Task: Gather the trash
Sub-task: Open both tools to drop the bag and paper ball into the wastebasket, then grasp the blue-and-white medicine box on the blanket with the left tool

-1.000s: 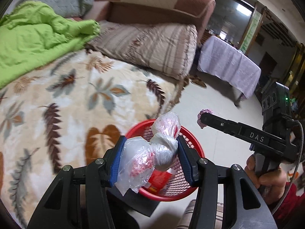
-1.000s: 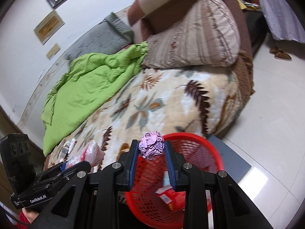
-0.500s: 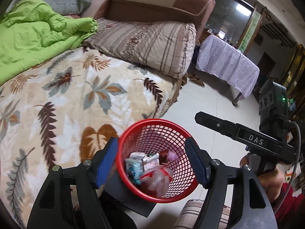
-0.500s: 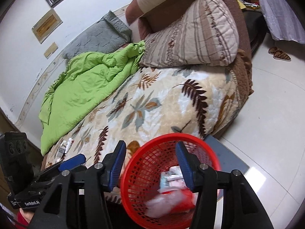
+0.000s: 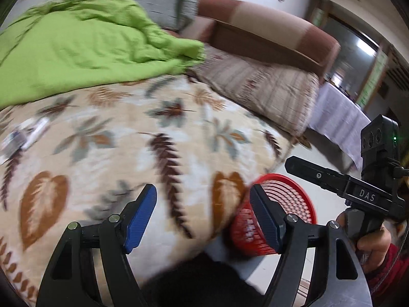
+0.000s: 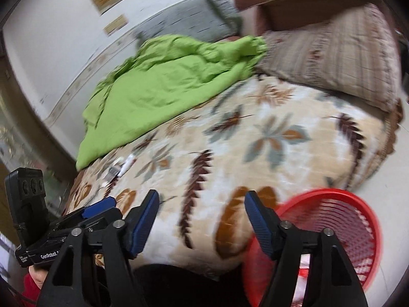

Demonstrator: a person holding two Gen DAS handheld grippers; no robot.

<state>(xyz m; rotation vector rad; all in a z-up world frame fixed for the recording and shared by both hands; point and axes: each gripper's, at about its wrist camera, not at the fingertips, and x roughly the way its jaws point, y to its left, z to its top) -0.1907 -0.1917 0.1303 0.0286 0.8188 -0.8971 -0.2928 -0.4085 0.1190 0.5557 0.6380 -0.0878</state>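
Taking the red basket [image 5: 278,212] as the landmark: it stands on the floor against the bed's near edge, at the right of both views, with wrappers lying in its bottom, too blurred to read.

Far to the basket's left, on the leaf-patterned blanket [image 5: 158,138], lie a few small pieces of trash [image 5: 24,135], probably wrappers and a white tube, though motion blur hides any print; in the right wrist view the same cluster [image 6: 120,168] sits just below the green quilt [image 6: 163,84].

The left gripper [image 5: 203,217] hangs over the blanket's edge just left of the basket, its blue-padded fingers [image 5: 139,217] spread wide with nothing between them. In the right wrist view its body carries the lettering "GenRobot".

The right gripper [image 6: 202,225] is likewise over the blanket's edge, fingers [image 6: 258,222] wide apart and empty, the right one overlapping the basket's rim. Seen from the left wrist camera it reaches in above the basket, its side marked "DAS".

Behind the basket rests a striped brown pillow [image 5: 260,92].
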